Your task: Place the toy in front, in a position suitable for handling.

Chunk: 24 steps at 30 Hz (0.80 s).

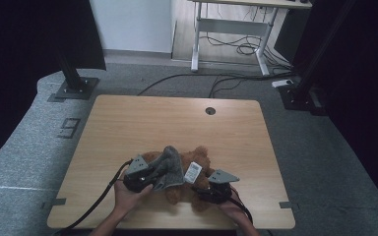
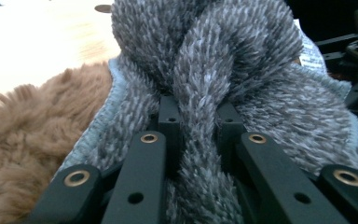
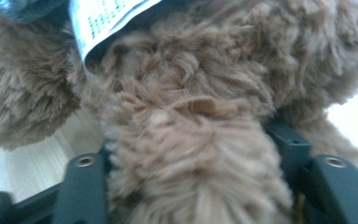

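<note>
The left gripper [image 1: 152, 178] is clamped tight on a fold of grey fuzzy cloth [image 2: 205, 79], while the right gripper [image 1: 207, 188] grips a limb of the brown teddy bear [image 3: 186, 126] between half-closed jaws. The bear lies near the front edge of the wooden table [image 1: 177, 123], the cloth draped over it and a white label [image 1: 193, 172] showing. Grey carpet and loose cables surround the table.

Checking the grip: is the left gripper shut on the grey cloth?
Shut: the left gripper pinches a fold of the grey cloth between its jaws.
</note>
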Available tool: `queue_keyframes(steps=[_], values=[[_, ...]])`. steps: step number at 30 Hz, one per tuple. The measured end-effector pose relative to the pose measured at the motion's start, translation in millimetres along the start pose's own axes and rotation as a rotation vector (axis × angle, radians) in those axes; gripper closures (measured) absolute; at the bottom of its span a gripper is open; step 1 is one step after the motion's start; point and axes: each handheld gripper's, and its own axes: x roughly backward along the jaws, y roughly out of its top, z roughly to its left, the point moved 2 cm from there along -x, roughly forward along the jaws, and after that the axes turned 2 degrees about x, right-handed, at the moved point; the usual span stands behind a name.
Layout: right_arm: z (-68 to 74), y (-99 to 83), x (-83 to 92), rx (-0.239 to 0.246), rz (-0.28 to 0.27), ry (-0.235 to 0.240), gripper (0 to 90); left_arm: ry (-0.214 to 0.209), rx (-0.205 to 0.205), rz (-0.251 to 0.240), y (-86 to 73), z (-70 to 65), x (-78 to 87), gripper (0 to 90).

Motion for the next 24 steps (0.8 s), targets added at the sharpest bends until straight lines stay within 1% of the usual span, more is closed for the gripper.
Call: queue_keyframes(steps=[2, 3, 6, 8, 10, 12, 14, 16, 18, 19, 20, 22, 24], values=[[3.3, -3.8, -0.5, 0.013, 0.005, -0.016, 45.4, 0.004, -0.013, -0.005, -3.2, -2.6, 1.0, 77.8], [3.3, -4.2, -0.8, 0.016, 0.008, -0.016, 46.0, 0.005, -0.015, -0.009, -3.9, -3.1, 0.9, 77.9], [0.1, -5.0, -3.8, 0.031, 0.018, -0.04, 48.8, 0.008, -0.008, -0.017, -2.7, -0.8, -3.6, 78.0], [-2.6, -4.5, -6.7, 0.037, 0.015, -0.07, 51.5, 0.012, 0.015, -0.012, 3.6, 4.0, -9.5, 78.0], [-5.6, -2.4, -10.0, 0.044, 0.012, -0.096, 54.6, 0.023, 0.017, 0.006, 14.9, 6.3, -13.9, 77.9], [-7.8, -0.5, -12.6, 0.052, 0.016, -0.107, 56.1, 0.011, 0.018, 0.021, 27.8, 5.5, -17.1, 77.8], [-6.8, -0.8, -14.4, 0.06, 0.017, -0.112, 56.5, -0.01, 0.01, 0.032, 42.8, 0.5, -22.1, 77.7], [-3.7, -0.7, -15.1, 0.084, 0.021, -0.121, 56.7, -0.032, -0.004, 0.034, 54.6, -8.0, -28.0, 77.6], [-1.5, -0.5, -16.0, 0.101, 0.023, -0.129, 56.7, -0.045, -0.043, 0.048, 68.2, -22.6, -40.5, 77.4], [-1.3, -0.2, -16.1, 0.102, 0.026, -0.131, 56.6, -0.047, -0.056, 0.062, 72.4, -28.5, -47.6, 77.3], [-1.3, -0.1, -16.0, 0.099, 0.026, -0.132, 56.6, -0.037, -0.072, 0.084, 75.1, -32.7, -55.2, 77.3], [-2.0, -0.3, -15.4, 0.096, 0.026, -0.137, 56.6, -0.009, -0.086, 0.117, 75.4, -34.3, -66.2, 77.2], [-4.0, -1.3, -14.3, 0.078, 0.028, -0.139, 56.8, 0.006, -0.082, 0.123, 74.2, -29.7, -65.3, 77.1]])
